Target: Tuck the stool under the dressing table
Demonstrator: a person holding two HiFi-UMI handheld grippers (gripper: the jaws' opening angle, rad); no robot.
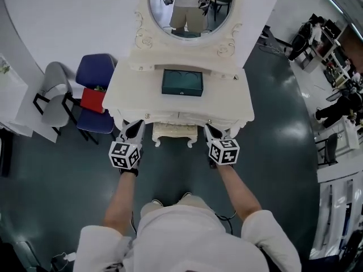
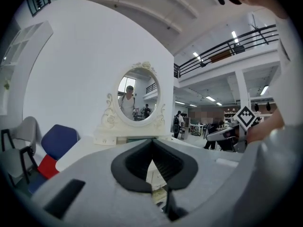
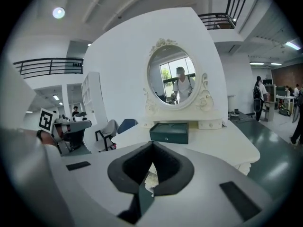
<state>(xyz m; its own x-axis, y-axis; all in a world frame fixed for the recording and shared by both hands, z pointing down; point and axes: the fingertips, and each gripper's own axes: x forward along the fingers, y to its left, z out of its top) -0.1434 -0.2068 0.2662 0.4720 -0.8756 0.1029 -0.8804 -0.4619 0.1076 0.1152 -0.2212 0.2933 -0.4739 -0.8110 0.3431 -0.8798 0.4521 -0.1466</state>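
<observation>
Head view: stool (image 1: pixel 174 132) sits at 12 o'clock from the person, mostly under the counter (image 1: pixel 136 89). Only its cream front edge and carved legs show past the counter's front rim, roughly centred btwn the counter's legs.

L tool (image 1: pixel 134 130) is at approx 11 o'clock, over the counter's front-left corner. Its jaws are closed tight w/ nothing btwn them, and the L tool view shows the black pads meeting at the tip. R tool (image 1: pixel 212 132) is at approx 1 o'clock, over the front-right corner, jaws also fully closed and empty. The stool lies btwn the two tools in the head view, and neither grips it. Can't tell if the tips touch the counter rim. Both tool views look across the counter top from slightly above. A pale carved bit shows thru the gap below each tool's pads, but whether it's stool or counter isn't clear.

On the counter, a dark green box (image 1: pixel 182 82) sits at ctr, w/ an oval mirror (image 1: pixel 190 7) in a cream frame at the 12 o'clock end, reflecting the person. At 9 o'clock of the counter are a blue chair (image 1: pixel 95 69) w/ a red item (image 1: pixel 92 100) on it and a grey chair (image 1: pixel 54 92). The floor (image 1: pixel 170 174) is dark green.
</observation>
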